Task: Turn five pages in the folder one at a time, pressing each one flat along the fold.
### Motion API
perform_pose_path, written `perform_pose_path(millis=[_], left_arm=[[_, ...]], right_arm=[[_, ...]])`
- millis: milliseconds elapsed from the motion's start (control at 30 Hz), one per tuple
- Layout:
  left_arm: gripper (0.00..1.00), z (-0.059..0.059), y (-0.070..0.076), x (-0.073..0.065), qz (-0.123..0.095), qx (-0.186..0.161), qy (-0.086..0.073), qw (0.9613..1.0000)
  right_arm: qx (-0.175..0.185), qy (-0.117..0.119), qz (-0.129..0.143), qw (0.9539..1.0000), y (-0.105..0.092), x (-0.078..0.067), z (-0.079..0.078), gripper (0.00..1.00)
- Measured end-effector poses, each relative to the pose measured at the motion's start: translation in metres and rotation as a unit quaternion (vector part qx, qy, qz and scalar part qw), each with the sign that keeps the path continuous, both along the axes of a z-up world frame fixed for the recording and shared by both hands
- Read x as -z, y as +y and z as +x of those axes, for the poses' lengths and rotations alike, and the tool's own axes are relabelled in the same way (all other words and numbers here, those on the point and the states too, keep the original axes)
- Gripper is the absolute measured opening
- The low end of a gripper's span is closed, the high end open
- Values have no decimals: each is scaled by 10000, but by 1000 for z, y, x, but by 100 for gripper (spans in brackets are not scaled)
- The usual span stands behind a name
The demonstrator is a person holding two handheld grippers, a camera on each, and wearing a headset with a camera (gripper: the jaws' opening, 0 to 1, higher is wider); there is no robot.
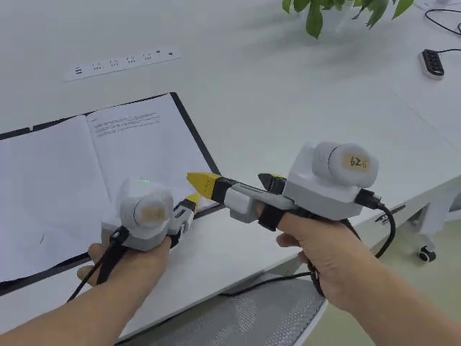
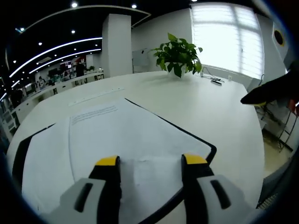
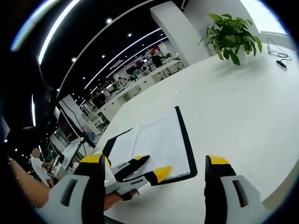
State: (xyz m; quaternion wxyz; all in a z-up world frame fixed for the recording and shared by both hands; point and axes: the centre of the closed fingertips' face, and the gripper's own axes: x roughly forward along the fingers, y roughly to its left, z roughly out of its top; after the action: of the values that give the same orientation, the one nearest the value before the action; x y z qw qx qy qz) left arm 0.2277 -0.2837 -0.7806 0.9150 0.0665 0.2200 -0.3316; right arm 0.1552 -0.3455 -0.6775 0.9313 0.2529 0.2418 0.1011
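Note:
An open folder [image 1: 108, 166] with a black cover and white pages lies flat on the white table at the left; its right page carries a few printed lines near the top. My left gripper [image 1: 186, 211] hovers at the folder's near right corner, open, with the right page [image 2: 117, 130] between and beyond its yellow-tipped jaws. My right gripper [image 1: 238, 182] is held just right of the folder [image 3: 159, 140], above the table's front edge. It is wide open and points left toward the left gripper [image 3: 135, 176]. Neither holds anything.
A white power strip [image 1: 119, 63] lies behind the folder. A potted plant [image 1: 338, 9] stands at the far right, with a black power strip [image 1: 434, 61] and cables beyond it. A mesh chair seat [image 1: 252, 317] sits below the table's front edge.

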Motion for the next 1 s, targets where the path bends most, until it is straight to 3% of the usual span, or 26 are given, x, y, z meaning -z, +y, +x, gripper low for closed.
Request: perform_pose_path(millis=[100,433,700,733,1000], left_arm=[[40,4,5,0,-74,-41,-75,9999],[35,5,6,-2,-164,-61,-116,9998],[24,10,13,-2,-236,-255,-27,9994],[21,11,15,-2,-190,-283,-86,9994],[9,14,16,-1,-259,-276,86,9992]], right_arm=[[-10,17,1,10000,1,1,0,87],[-108,57,-45,9999,5,2,0,87],[-276,87,-131,9995,12,4,-1,87],[-295,92,-144,9994,13,4,-2,87],[-457,190,-83,9987,21,7,2,84]])
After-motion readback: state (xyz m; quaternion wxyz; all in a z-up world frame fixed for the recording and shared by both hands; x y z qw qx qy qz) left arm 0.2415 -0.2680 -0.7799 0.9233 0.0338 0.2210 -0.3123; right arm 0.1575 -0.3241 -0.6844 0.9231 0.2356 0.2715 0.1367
